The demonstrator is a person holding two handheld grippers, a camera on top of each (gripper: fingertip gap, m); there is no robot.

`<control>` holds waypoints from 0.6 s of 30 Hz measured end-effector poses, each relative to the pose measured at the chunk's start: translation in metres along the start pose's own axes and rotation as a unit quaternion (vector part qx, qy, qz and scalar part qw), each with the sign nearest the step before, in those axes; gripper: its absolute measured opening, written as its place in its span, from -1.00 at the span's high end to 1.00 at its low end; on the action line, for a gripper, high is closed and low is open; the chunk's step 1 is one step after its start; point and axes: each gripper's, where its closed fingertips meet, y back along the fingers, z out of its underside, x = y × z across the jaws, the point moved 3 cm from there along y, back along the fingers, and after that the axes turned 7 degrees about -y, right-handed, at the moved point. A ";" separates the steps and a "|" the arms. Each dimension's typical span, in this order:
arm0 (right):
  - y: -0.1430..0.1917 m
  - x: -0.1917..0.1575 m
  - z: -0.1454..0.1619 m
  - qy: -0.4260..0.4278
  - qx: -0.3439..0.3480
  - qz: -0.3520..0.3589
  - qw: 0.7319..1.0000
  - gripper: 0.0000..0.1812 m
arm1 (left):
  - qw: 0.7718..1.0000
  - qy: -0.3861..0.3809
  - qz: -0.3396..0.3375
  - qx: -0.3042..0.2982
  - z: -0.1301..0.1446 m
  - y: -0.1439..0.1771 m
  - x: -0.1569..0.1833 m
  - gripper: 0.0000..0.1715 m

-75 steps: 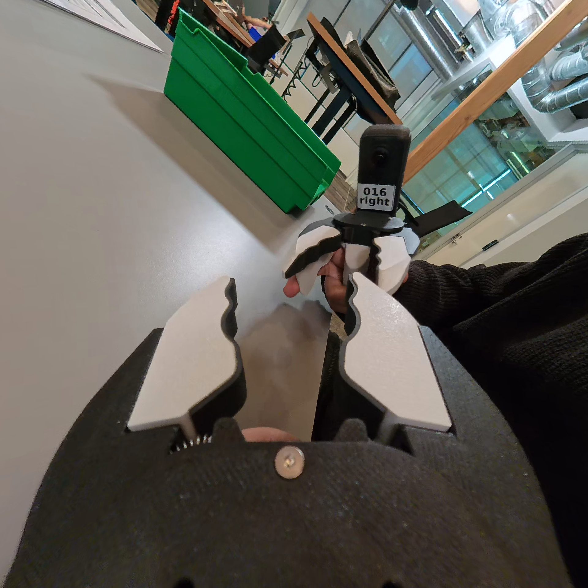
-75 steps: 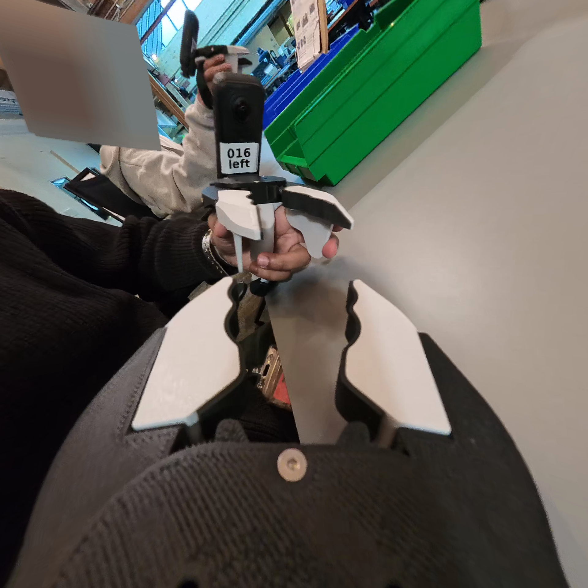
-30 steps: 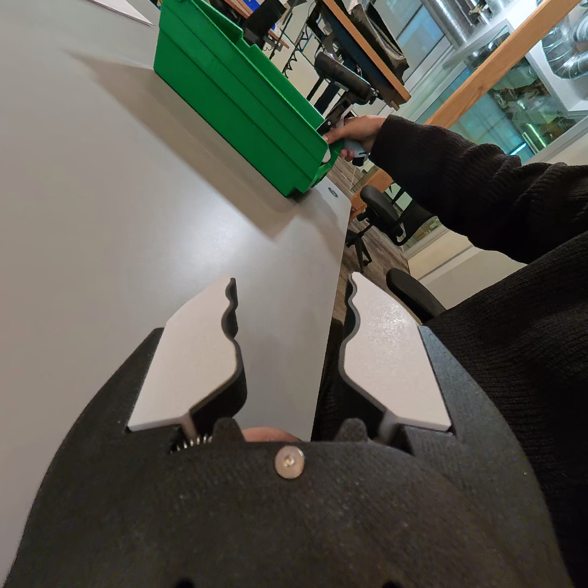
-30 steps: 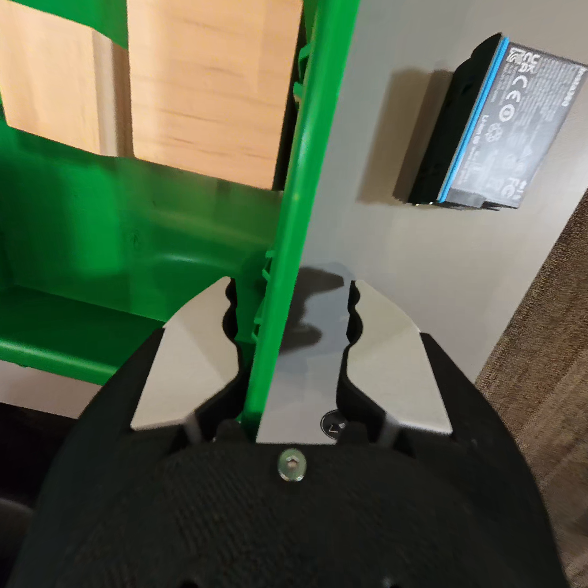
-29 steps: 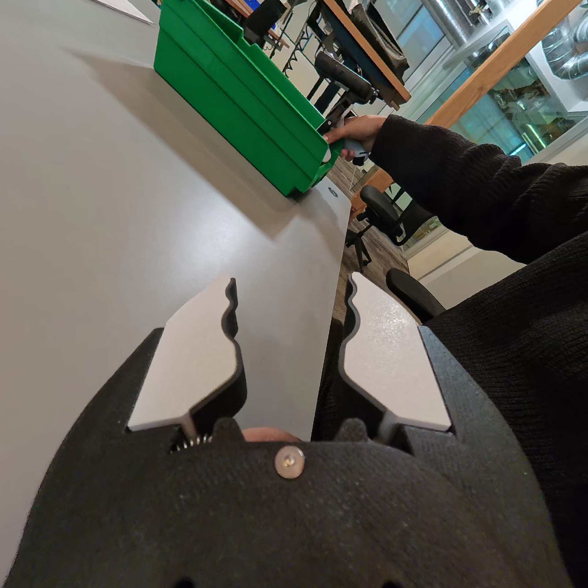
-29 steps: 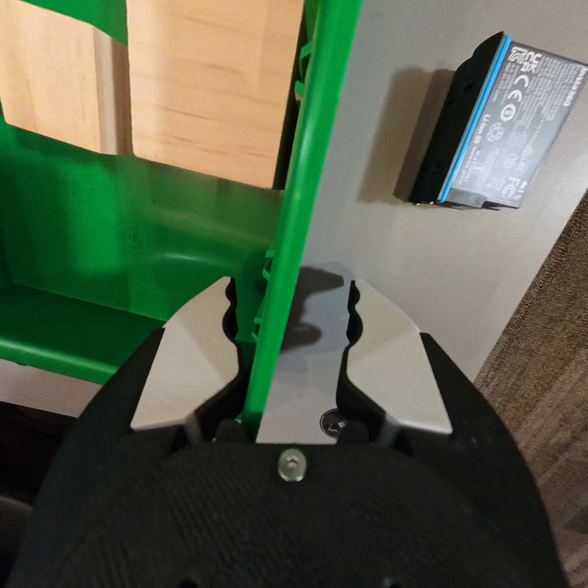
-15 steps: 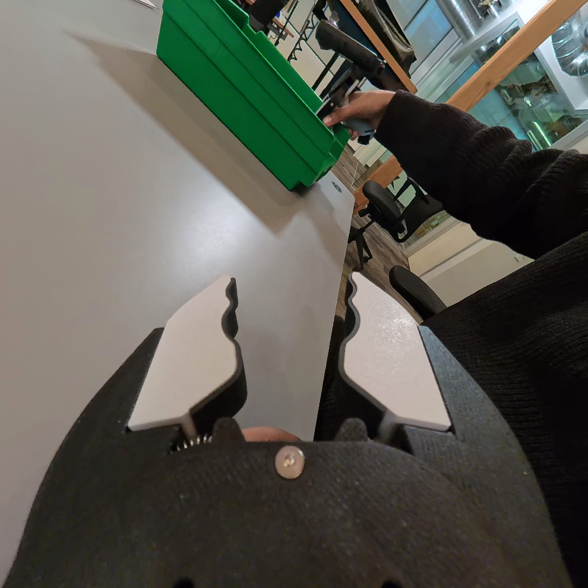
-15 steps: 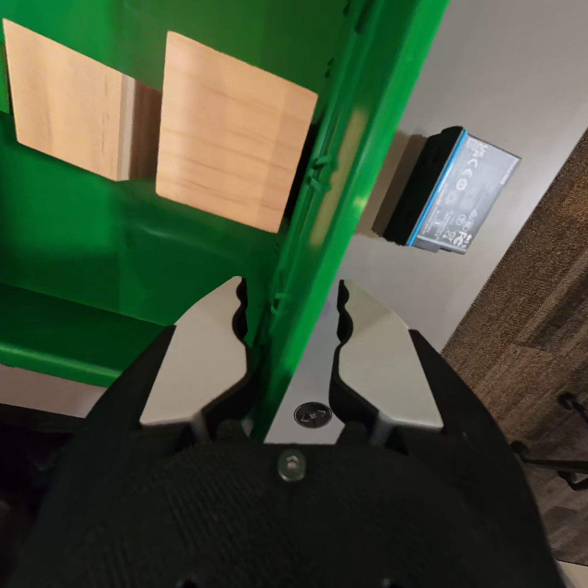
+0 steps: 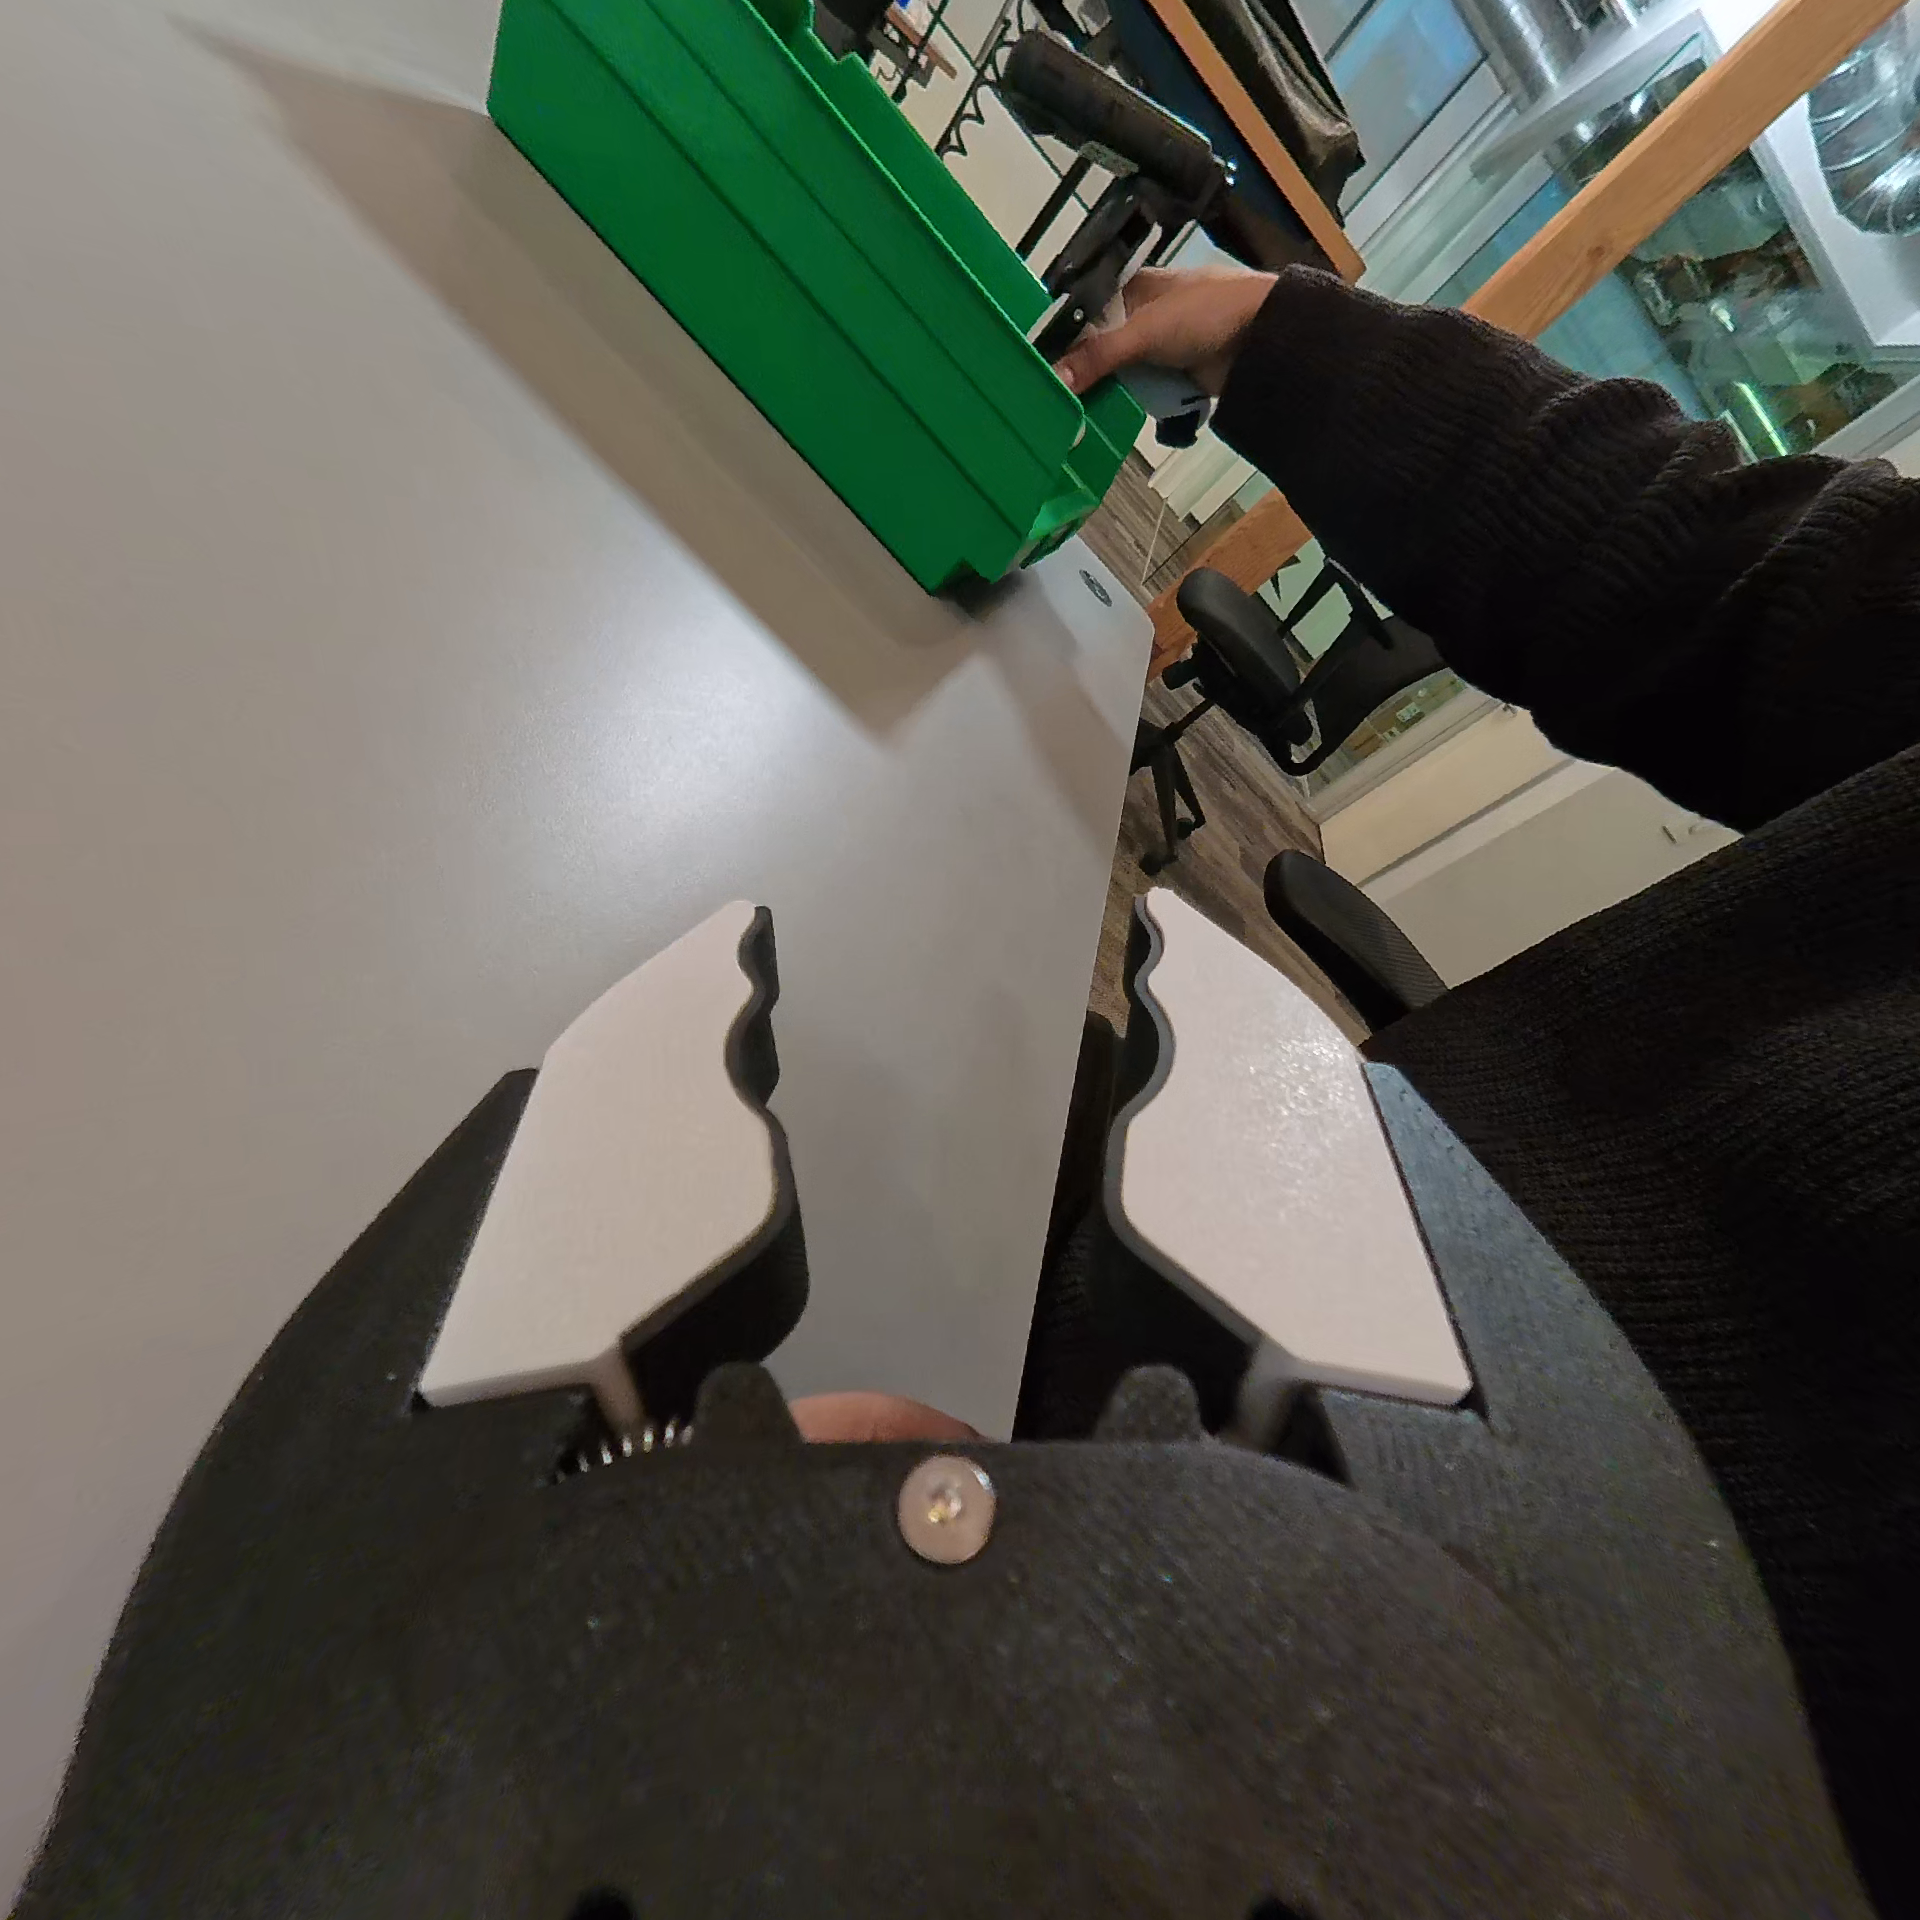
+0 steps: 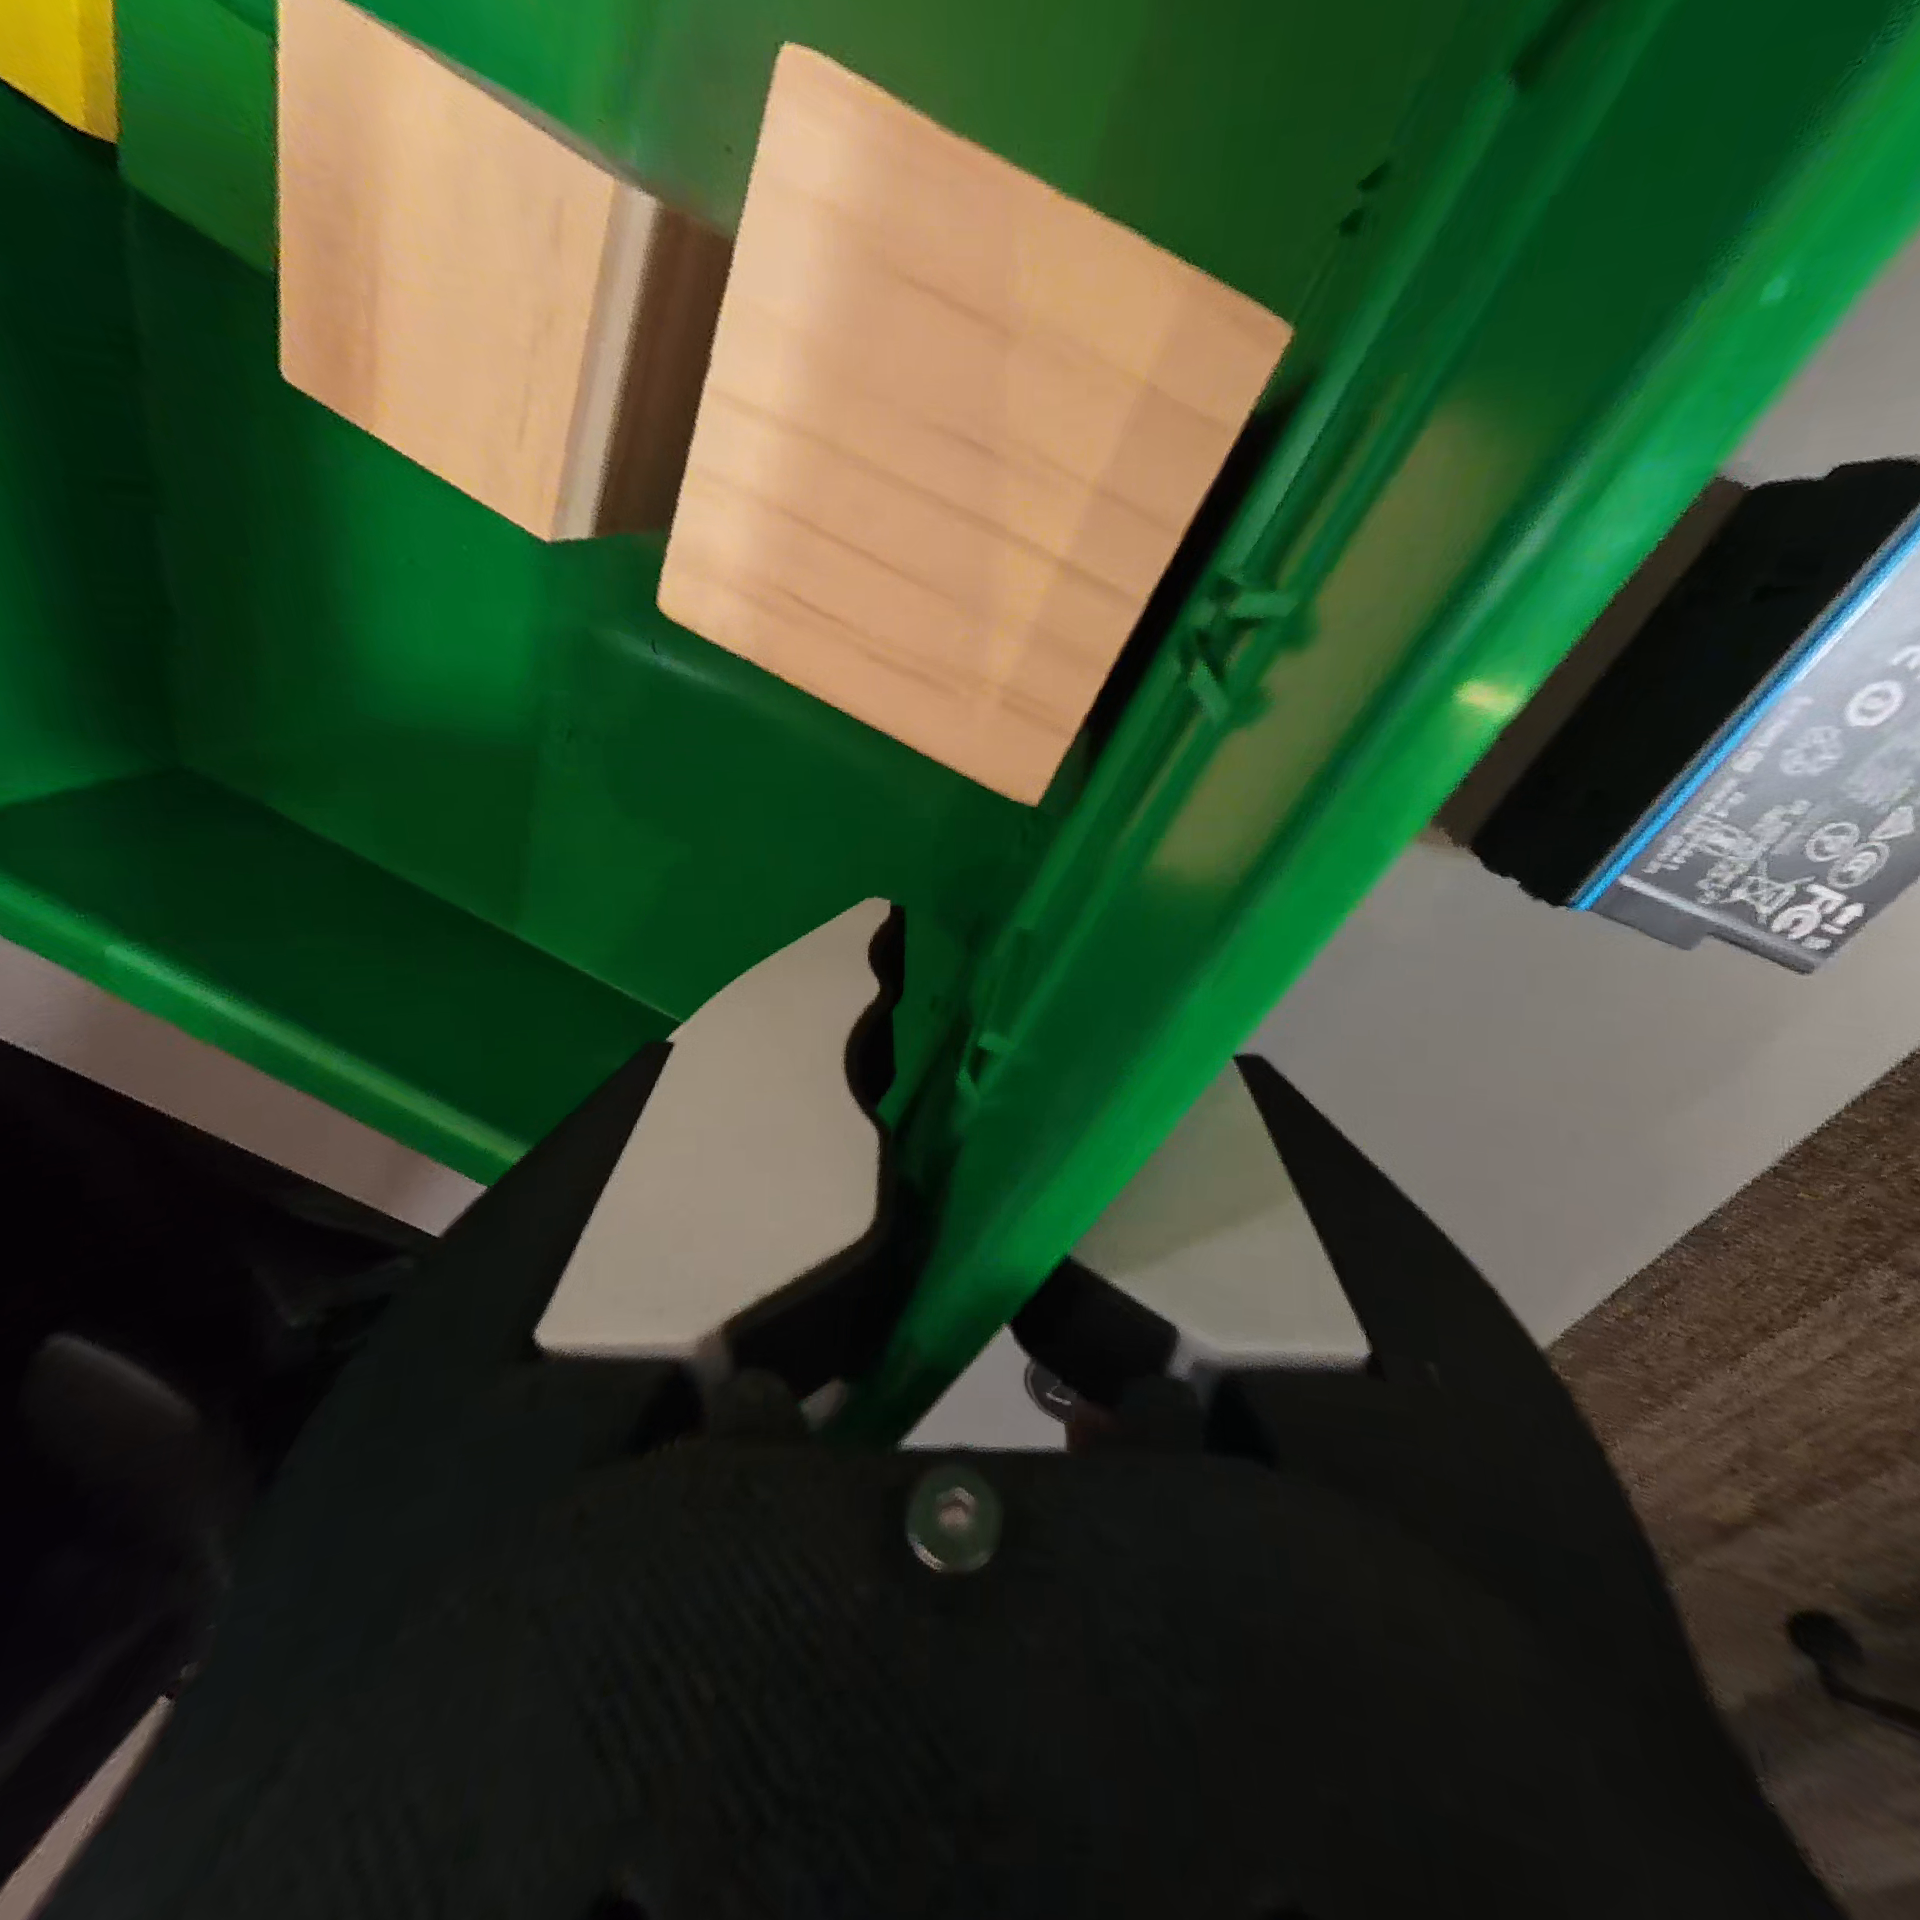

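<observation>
The left gripper [image 9: 956, 1023] hangs with jaws parted and empty over the grey table's [image 9: 364, 727] near edge; the right gripper [image 10: 1023, 1122] is clamped on the side wall of the green plastic bin [image 10: 1226, 831] at the table's corner; two pale wooden blocks [image 10: 956, 416] lie inside; a black battery with a blue stripe [image 10: 1756, 748] rests just outside that wall.
</observation>
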 end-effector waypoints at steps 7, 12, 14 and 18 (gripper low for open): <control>0.001 -0.004 0.000 -0.012 0.001 0.015 1.000 0.85 | 1.000 0.005 0.000 -0.003 0.000 -0.001 0.000 0.25; 0.005 -0.020 -0.003 -0.011 -0.002 0.024 1.000 0.85 | 1.000 -0.002 0.007 0.009 -0.004 0.000 0.004 0.25; 0.004 -0.030 -0.004 -0.015 -0.008 0.012 1.000 0.85 | 0.999 0.000 0.025 0.035 -0.012 0.002 0.013 0.25; -0.002 -0.056 -0.007 -0.012 -0.007 -0.008 1.000 0.85 | 0.996 -0.024 0.039 0.079 -0.031 0.014 0.033 0.19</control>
